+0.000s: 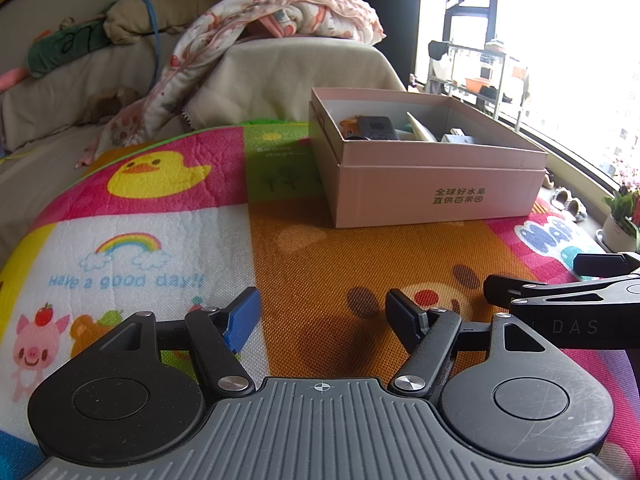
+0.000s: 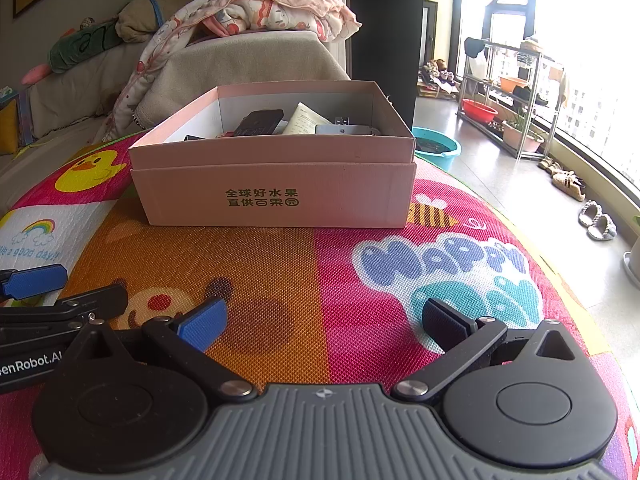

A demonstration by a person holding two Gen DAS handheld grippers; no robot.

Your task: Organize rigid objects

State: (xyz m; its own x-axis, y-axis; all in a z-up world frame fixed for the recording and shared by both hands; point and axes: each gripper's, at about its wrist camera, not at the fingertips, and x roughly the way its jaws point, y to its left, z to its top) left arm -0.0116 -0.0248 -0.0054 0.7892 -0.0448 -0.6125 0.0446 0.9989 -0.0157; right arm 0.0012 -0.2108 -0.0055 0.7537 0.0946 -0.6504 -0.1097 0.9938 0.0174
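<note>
A pink cardboard box (image 1: 436, 196) (image 2: 276, 192) with green print stands on the colourful play mat (image 1: 312, 264) (image 2: 320, 272). Inside it lie several small items: a dark grey device (image 1: 374, 126) (image 2: 260, 122), a cream tube (image 1: 420, 128) (image 2: 304, 120) and a silver-grey piece (image 2: 344, 129). My left gripper (image 1: 322, 318) hovers low over the mat in front of the box, open, nothing between its fingers. My right gripper (image 2: 324, 322) is also open and empty, just right of the left one. The right gripper's fingers (image 1: 508, 288) show at the right of the left wrist view; the left gripper's fingers (image 2: 36, 280) at the left of the right wrist view.
A beige sofa (image 1: 304, 76) with a patterned blanket (image 1: 288, 12) and plush toys (image 1: 68, 46) stands behind the mat. To the right lie the floor, a teal basin (image 2: 436, 146), a rack with tubs (image 2: 512, 92), shoes (image 2: 596, 220), a potted plant (image 1: 622, 220) and a large window.
</note>
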